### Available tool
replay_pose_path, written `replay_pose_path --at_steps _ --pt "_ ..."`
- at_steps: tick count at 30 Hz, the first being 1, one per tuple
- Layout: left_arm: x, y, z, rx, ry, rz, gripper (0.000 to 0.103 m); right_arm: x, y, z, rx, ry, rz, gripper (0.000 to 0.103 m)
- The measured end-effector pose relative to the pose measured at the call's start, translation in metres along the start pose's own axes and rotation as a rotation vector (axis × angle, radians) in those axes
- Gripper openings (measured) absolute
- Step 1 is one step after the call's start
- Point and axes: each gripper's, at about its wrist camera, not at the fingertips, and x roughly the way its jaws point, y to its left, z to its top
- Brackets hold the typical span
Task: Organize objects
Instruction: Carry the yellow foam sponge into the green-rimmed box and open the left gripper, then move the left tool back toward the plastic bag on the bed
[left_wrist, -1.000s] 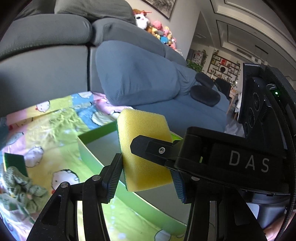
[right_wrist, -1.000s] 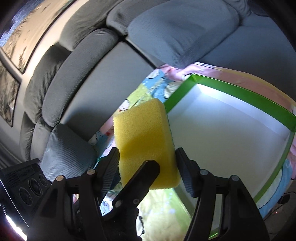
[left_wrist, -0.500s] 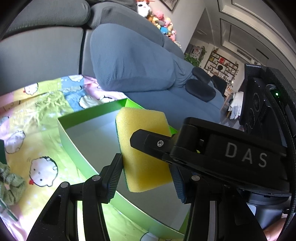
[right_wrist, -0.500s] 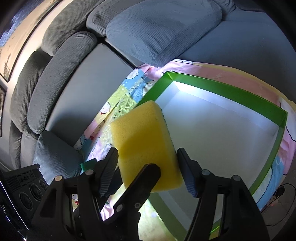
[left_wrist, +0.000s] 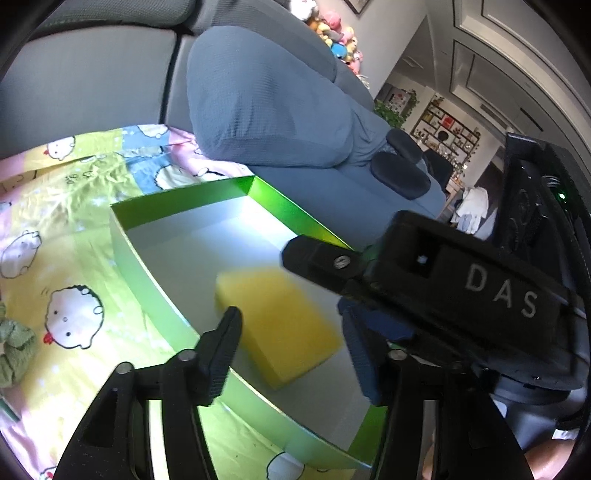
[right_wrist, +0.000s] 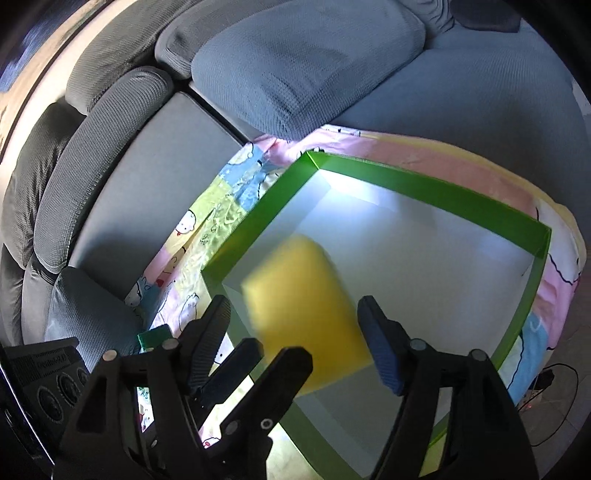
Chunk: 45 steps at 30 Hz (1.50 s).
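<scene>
Sponge (left_wrist: 275, 325): blurry, looking like it is dropping loose into the green box (left_wrist: 147, 273), where I am wanting it.
Left tongs (left_wrist: 291, 350): standing apart, gripping nothing.
Right tongs (right_wrist: 295, 339): standing apart too.

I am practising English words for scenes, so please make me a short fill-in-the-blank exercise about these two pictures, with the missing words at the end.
1. The blurred sponge above the box floor is ____ in colour.
2. The box has a rim of ____ colour and a white inside.
3. The left gripper and the right gripper are both ____, neither touching the sponge.
4. The box rests on a cartoon-print cloth spread over a grey ____.

Missing words: yellow; green; open; sofa
</scene>
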Motion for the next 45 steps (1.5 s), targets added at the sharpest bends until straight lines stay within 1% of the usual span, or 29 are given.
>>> replay_pose_path --at_steps 1,3,4,5,8,10,12,14,17,19,21,25,31,36,39,43,45 --pt "-0.004 0.001 0.000 -0.001 -0.008 -0.003 0.066 -0.002 0.002 0.000 -0.002 -0.008 0.001 0.072" --pt "-0.011 0.004 0.000 -0.007 -0.019 -0.003 0.068 -0.007 0.004 -0.001 -0.005 -0.024 0.009 0.076" --pt "-0.015 0.004 0.001 -0.007 -0.023 0.002 0.068 -0.008 0.005 -0.001 -0.011 -0.031 0.015 0.082" --pt "-0.020 0.005 0.001 -0.006 -0.031 0.009 0.068 -0.010 0.007 -0.002 -0.018 -0.037 0.020 0.084" --pt "-0.043 0.009 0.002 0.000 -0.068 0.024 0.069 -0.018 0.015 -0.002 -0.040 -0.064 0.027 0.084" --pt "-0.062 0.016 0.002 -0.015 -0.108 0.037 0.077 -0.022 0.019 -0.003 -0.045 -0.074 0.040 0.085" --pt "-0.077 0.023 0.002 -0.029 -0.143 0.052 0.079 -0.025 0.026 -0.005 -0.059 -0.080 0.051 0.086" --pt "-0.095 0.033 0.002 -0.053 -0.185 0.071 0.079 -0.027 0.035 -0.008 -0.086 -0.087 0.059 0.091" --pt "-0.122 0.053 0.000 -0.115 -0.236 0.113 0.079 -0.028 0.048 -0.013 -0.115 -0.087 0.085 0.091" --pt "-0.134 0.063 -0.001 -0.146 -0.252 0.131 0.080 -0.028 0.058 -0.016 -0.138 -0.077 0.116 0.091" --pt "-0.149 0.075 -0.003 -0.184 -0.268 0.167 0.080 -0.028 0.071 -0.021 -0.167 -0.062 0.152 0.092" --pt "-0.171 0.094 -0.007 -0.247 -0.301 0.217 0.080 -0.029 0.092 -0.030 -0.213 -0.039 0.218 0.095" --pt "-0.192 0.103 -0.009 -0.324 -0.327 0.245 0.080 -0.031 0.113 -0.042 -0.256 -0.023 0.271 0.097" --pt "-0.204 0.100 -0.011 -0.321 -0.320 0.314 0.080 -0.031 0.120 -0.048 -0.282 -0.020 0.266 0.097" --pt "-0.211 0.100 -0.013 -0.322 -0.322 0.320 0.080 -0.032 0.122 -0.052 -0.288 -0.021 0.275 0.097" --pt "-0.217 0.102 -0.016 -0.323 -0.318 0.346 0.080 -0.033 0.125 -0.055 -0.299 -0.008 0.299 0.098" --pt "-0.219 0.105 -0.019 -0.325 -0.323 0.341 0.080 -0.033 0.128 -0.057 -0.308 -0.003 0.309 0.098"
